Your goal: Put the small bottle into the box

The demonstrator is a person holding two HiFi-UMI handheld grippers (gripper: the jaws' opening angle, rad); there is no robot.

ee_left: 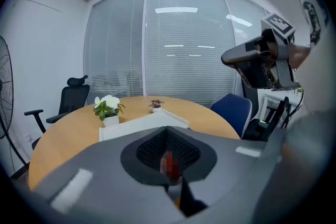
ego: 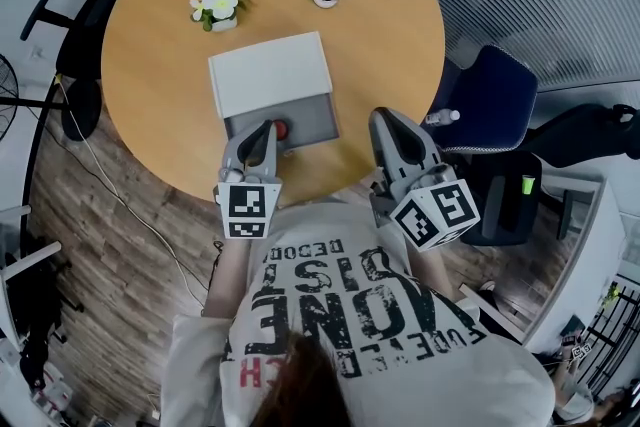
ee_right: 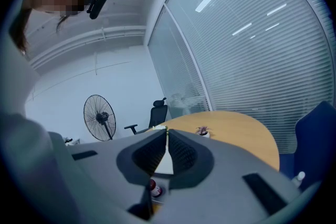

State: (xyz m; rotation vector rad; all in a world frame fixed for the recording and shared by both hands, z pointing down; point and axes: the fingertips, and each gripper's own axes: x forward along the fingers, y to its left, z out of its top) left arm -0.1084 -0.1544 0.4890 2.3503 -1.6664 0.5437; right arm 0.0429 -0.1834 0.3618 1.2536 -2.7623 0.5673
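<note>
- Gripping the small bottle (ego: 282,128), the left tool (ego: 266,133) has its jaws pressed together on it; the left gripper view shows a red blur wedged between the pads.
- The bottle sits near the desk's (ego: 380,25) near edge, right against the near side of the box (ego: 270,73). Only its red cap shows from above.
- Whether it hangs over the box's grey part or just short of it cannot be told from these views.
- By the look of it, the step in hand is the pick-up, with the carry into the box yet to come.
- The next move likely calls for a short lift and a push away from the near edge, then a gentle parting of the jaws over the opening.
- The left tool points away from the person toward the box, tipped a little downward, its marker cube nearest the chest.
- The right tool (ego: 388,123) waits above the near edge, off to the box's right, nearly level, with its jaws together and nothing between them.
</note>
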